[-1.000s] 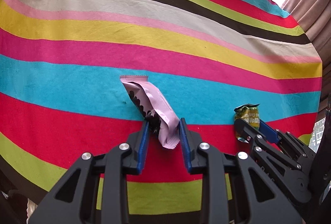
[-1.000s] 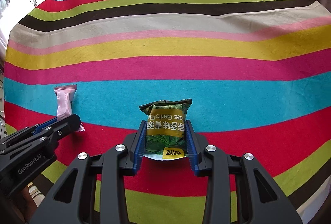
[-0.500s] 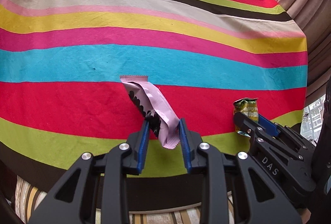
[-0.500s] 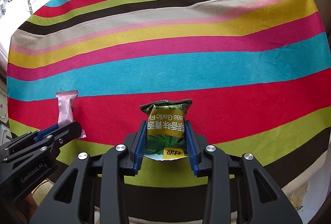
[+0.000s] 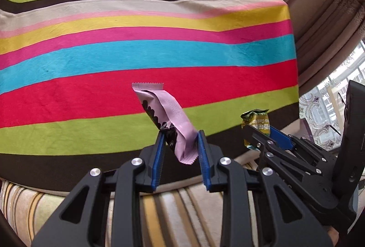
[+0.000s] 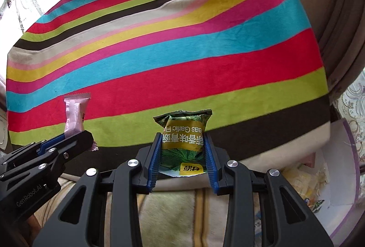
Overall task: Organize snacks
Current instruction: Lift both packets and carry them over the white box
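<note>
Grippers clamp pink wrapper point(image 5: 170, 119) and green pea packet point(image 6: 183, 141).

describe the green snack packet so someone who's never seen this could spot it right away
Start at the big rainbow-striped cloth filling the background. In front of its near edge, the right hand-held gripper pinches a small green snack packet between blue pads. Unlike the long pale pink wrapper in the left hand-held gripper, it is squat, green and yellow, with white lettering.

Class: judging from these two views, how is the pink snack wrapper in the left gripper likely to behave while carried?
The pink snack wrapper is probably light and fairly floppy: it twists between the left gripper fingers. Its crinkled film looks smooth, so it may slip. Held only near one end, it could swing.
</note>
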A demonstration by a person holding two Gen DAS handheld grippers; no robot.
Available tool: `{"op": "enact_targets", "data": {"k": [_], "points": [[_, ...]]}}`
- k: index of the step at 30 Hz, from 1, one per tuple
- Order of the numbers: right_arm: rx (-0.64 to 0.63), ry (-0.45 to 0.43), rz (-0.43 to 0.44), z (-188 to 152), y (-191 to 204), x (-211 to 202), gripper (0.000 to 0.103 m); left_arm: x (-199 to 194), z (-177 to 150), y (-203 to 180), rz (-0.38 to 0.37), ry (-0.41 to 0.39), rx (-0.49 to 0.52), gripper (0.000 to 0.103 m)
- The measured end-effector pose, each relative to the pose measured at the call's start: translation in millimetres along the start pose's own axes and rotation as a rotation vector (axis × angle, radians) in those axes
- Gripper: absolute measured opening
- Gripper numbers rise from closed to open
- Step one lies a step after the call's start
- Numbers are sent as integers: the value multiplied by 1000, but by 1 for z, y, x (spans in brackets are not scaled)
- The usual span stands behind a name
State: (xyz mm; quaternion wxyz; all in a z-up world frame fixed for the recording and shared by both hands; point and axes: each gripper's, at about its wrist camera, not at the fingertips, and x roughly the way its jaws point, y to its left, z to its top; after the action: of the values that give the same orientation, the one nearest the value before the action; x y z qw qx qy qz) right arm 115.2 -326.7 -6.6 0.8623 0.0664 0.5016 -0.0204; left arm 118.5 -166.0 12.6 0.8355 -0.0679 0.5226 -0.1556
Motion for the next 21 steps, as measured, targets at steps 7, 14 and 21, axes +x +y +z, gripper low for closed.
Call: {"op": "enact_targets", "data": {"k": [7, 14, 21], "points": [[91, -9, -87, -32, -67, -28, 35, 10, -26, -77, -131, 59, 110, 28], [170, -25, -168, -61, -120, -54, 36, 21, -52, -138, -217, 123, 215, 29], [228, -40, -203, -79, -149, -72, 46, 28, -68, -162, -228, 163, 246, 52]]}}
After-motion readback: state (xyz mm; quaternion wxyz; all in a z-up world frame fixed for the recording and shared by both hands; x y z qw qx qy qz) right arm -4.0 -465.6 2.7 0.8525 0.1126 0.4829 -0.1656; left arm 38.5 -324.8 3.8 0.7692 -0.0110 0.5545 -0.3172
